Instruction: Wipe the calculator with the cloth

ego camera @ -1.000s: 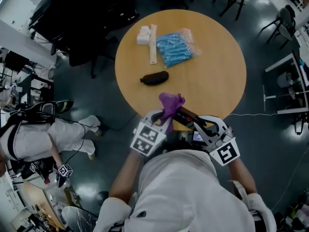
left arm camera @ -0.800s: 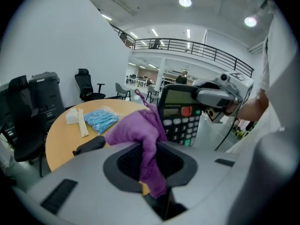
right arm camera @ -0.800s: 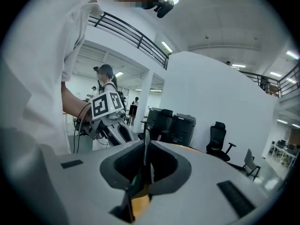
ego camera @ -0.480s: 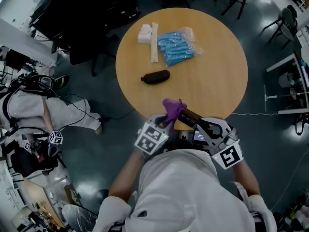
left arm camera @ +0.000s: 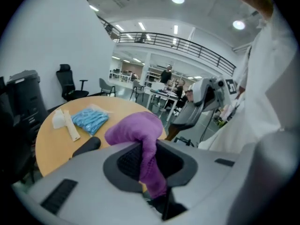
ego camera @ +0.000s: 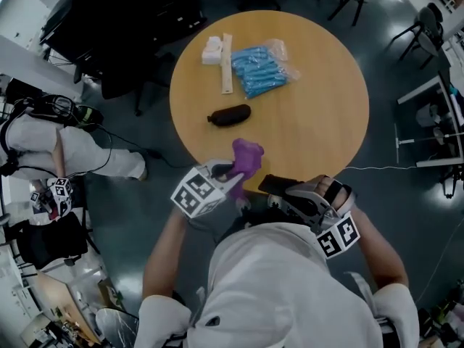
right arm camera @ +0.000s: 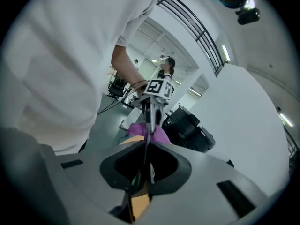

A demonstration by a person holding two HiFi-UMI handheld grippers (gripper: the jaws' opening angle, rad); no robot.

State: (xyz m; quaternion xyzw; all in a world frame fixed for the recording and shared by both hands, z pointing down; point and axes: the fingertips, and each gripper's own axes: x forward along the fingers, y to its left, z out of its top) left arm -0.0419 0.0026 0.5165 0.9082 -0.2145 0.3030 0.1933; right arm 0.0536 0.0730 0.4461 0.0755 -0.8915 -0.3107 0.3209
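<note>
A purple cloth (ego camera: pixel 246 158) bunches up over the table's near edge, and my left gripper (ego camera: pixel 233 182) is shut on its lower end. In the left gripper view the cloth (left arm camera: pixel 140 135) hangs pinched between the jaws of the left gripper (left arm camera: pixel 150 165). To its right, my right gripper (ego camera: pixel 286 193) is shut on a dark, flat calculator (ego camera: pixel 275 185), which sticks out toward the cloth with a small gap between them. From the right gripper view, the calculator (right arm camera: pixel 144 139) appears edge-on as a thin dark slab clamped in the right gripper (right arm camera: pixel 143 165), the purple cloth (right arm camera: pixel 147 131) beyond it.
The round wooden table (ego camera: pixel 319 107) carries a black oblong case (ego camera: pixel 230 114), a blue packet (ego camera: pixel 259 71), a pale stick (ego camera: pixel 227 64) and a white lump (ego camera: pixel 212 50). A person in white (ego camera: pixel 72 158) crouches on the floor at left. Chairs stand around the table.
The left gripper has swung left and lower with the cloth, off the calculator. The right gripper has rolled and dropped slightly, still holding the calculator.
</note>
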